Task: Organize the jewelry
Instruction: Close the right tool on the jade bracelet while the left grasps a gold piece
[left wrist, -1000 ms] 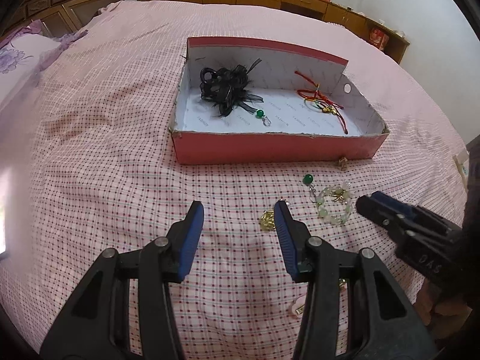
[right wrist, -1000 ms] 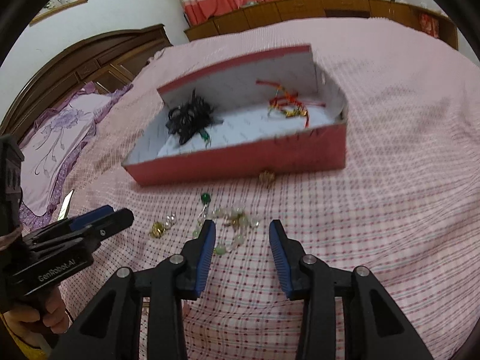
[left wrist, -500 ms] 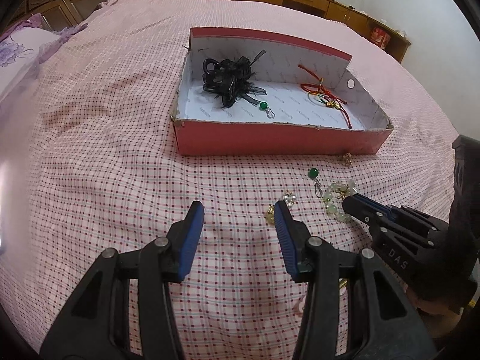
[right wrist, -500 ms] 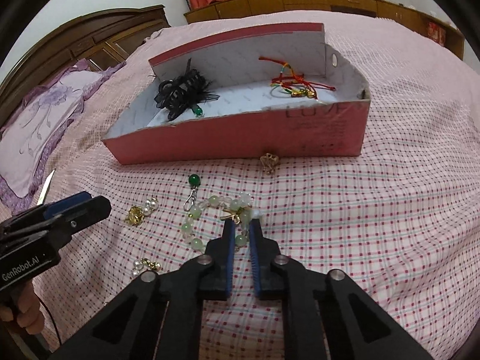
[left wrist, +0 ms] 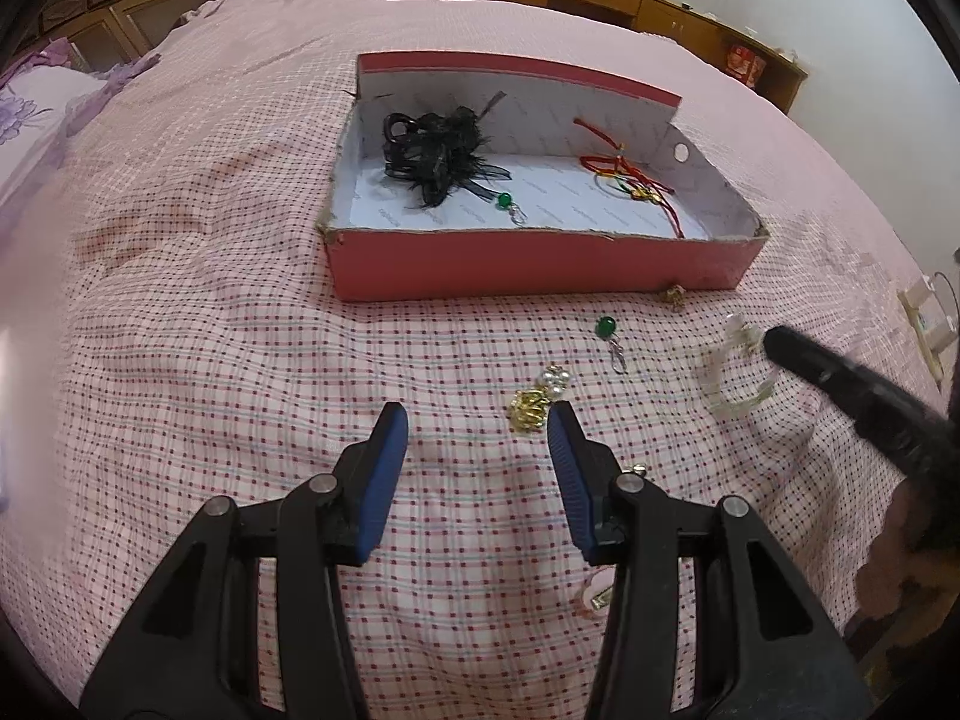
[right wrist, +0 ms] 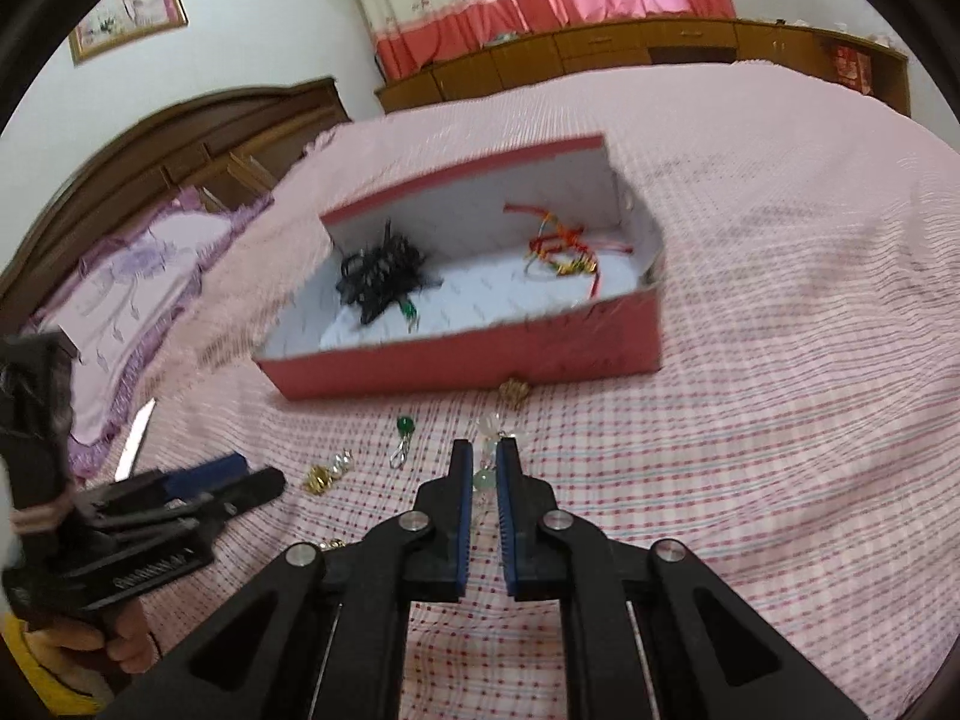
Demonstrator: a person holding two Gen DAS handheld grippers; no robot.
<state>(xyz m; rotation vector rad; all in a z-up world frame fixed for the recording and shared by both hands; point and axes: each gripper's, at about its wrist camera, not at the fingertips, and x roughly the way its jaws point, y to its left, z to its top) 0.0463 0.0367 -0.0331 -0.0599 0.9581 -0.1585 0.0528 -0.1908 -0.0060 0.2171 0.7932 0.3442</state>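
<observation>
Our right gripper (right wrist: 485,468) pinches the pale bead bracelet (left wrist: 729,373) just in front of the red box (left wrist: 540,267). Our left gripper (left wrist: 477,435) hovers spread, nearer us than the box, beside a gold trinket (left wrist: 528,410).

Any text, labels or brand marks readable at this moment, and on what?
Nothing reads cleanly.
White lettering on the body of the left gripper: motion-blurred, unreadable.
Repeated grey print on the white lining of the red box: too small to read.
Faint dark marks on the box's front wall, right wrist view: blurred, unreadable.
</observation>
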